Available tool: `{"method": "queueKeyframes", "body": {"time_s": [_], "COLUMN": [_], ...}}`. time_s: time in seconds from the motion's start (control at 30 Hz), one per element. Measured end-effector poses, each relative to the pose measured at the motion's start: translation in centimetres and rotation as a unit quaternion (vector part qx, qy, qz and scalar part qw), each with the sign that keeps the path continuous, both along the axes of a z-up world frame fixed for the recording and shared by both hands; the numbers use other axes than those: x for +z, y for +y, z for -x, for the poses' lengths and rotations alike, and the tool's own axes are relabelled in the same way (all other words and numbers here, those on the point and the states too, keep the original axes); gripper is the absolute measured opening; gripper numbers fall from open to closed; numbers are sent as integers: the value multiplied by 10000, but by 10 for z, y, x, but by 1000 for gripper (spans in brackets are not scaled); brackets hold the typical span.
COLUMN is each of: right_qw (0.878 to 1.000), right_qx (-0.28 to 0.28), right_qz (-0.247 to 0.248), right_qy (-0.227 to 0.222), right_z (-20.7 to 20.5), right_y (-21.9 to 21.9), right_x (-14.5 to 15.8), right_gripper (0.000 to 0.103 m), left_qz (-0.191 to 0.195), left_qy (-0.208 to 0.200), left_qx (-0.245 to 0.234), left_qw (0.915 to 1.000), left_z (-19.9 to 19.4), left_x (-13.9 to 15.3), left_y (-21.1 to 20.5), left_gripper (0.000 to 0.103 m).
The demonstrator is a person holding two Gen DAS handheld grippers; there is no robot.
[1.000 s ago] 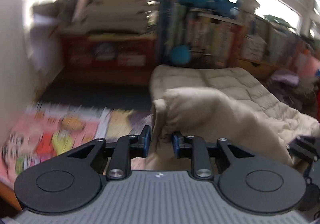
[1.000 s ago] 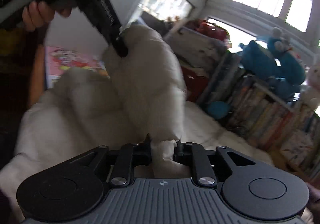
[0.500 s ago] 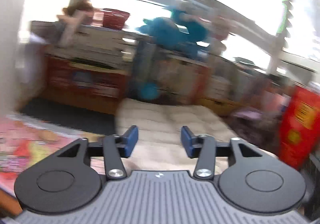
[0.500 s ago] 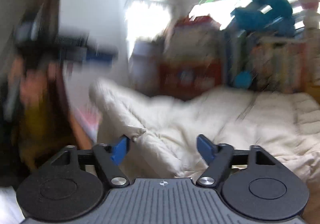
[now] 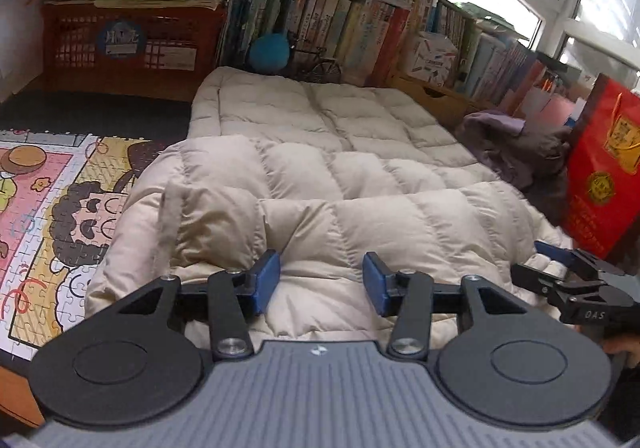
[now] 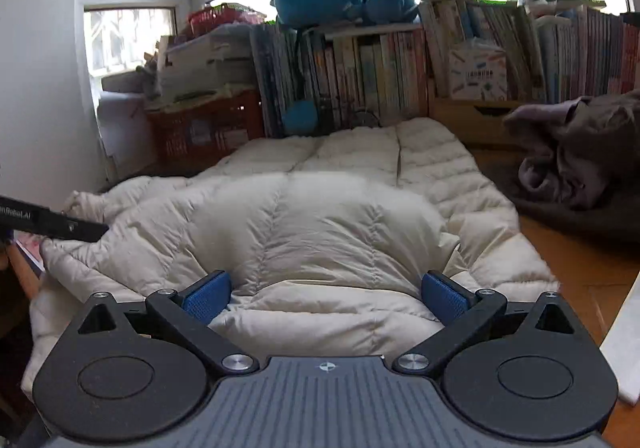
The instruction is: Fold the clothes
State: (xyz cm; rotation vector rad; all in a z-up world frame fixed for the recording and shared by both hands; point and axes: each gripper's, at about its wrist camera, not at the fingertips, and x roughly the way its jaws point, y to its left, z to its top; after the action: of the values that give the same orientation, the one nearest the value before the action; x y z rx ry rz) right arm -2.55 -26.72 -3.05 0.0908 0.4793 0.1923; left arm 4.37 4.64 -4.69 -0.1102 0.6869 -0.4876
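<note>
Jacket (image 5: pixel 340 216) released, both jaws just opened

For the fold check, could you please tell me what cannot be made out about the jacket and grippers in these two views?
- Jacket near hem: both views, hidden behind the gripper bodies.
- Jacket's underside layers: both views, covered by the folded top part.
- Left gripper: right view shows only a black bar cut by the left edge.
- Right gripper: left view cuts it at the right edge, so its open jaws show only in its own view.
- Purple garment: heaped, type unreadable.
</note>
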Motion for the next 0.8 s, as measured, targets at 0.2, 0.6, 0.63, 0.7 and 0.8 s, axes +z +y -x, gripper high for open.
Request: {"method": "queueKeyframes", "body": {"time_s": [0.2, 0.6, 0.63, 0.7, 0.8], "right_qw": [9979, 9905, 9870, 9784, 9598], "right_qx": [-84, 906, 1208, 1793, 2632], "right_qz": [641, 491, 562, 647, 778], "right_qy": [56, -914, -897, -802, -580], "right_z": [-5, -20, -28, -38, -54], "right_y": [20, 23, 25, 38, 52], "right_x": [-9, 57, 55, 47, 36], "right_gripper": [103, 103, 103, 103, 103], "left_qz": [-705, -402, -444, -518, -579], "left_qy": [-504, -1677, -1675, -1484, -1218], "left_qx": [59, -423, -553, -805, -1217], "left_qw": [9962, 9841, 9833, 9843, 9834], "left_z": [4, 32, 30, 21, 7], "left_x": [-10, 50, 45, 33, 18], "left_y": [-21, -11, -16, -27, -42], "left_gripper": [55, 63, 65, 65, 65]}}
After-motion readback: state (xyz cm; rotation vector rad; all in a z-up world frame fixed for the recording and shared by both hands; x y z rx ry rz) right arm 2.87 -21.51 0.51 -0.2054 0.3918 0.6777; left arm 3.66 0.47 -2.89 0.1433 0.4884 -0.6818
